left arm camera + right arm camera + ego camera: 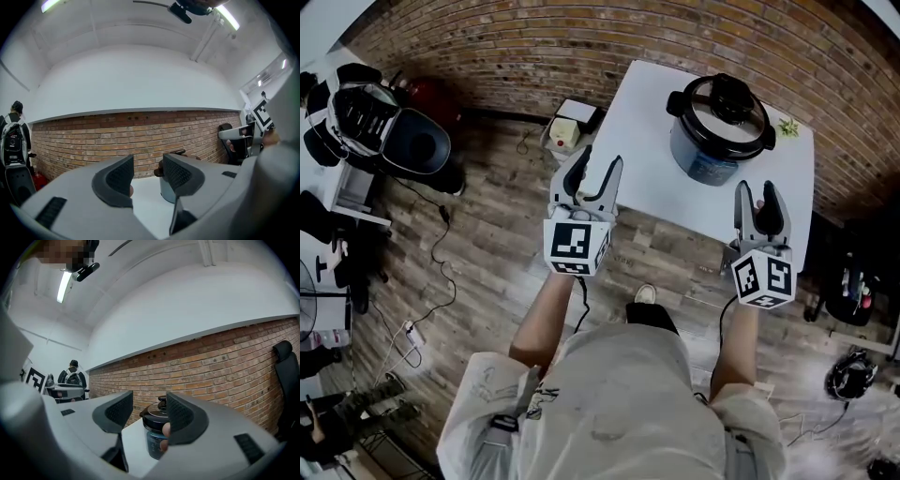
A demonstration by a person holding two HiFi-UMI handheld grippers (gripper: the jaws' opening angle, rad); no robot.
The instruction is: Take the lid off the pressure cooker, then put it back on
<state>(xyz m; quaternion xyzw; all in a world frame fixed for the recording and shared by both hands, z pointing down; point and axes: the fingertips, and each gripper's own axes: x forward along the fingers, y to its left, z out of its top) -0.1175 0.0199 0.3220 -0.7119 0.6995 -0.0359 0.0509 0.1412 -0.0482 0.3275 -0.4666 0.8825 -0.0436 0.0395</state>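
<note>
- A white rectangular table (642,159) stands near the red brick wall (534,47), on a grey-brown wooden plank floor (487,262).
- The dark blue pressure cooker (708,155) sits toward the table's far right, with its round black lid (722,112) on it.
- Our left gripper (600,161) hovers at the table's near left corner, jaws apart and empty.
- Our right gripper (756,192) hovers at the near right edge, jaws likewise parted, gripping nothing.
- A small white box (567,129) sits just left of the table.
</note>
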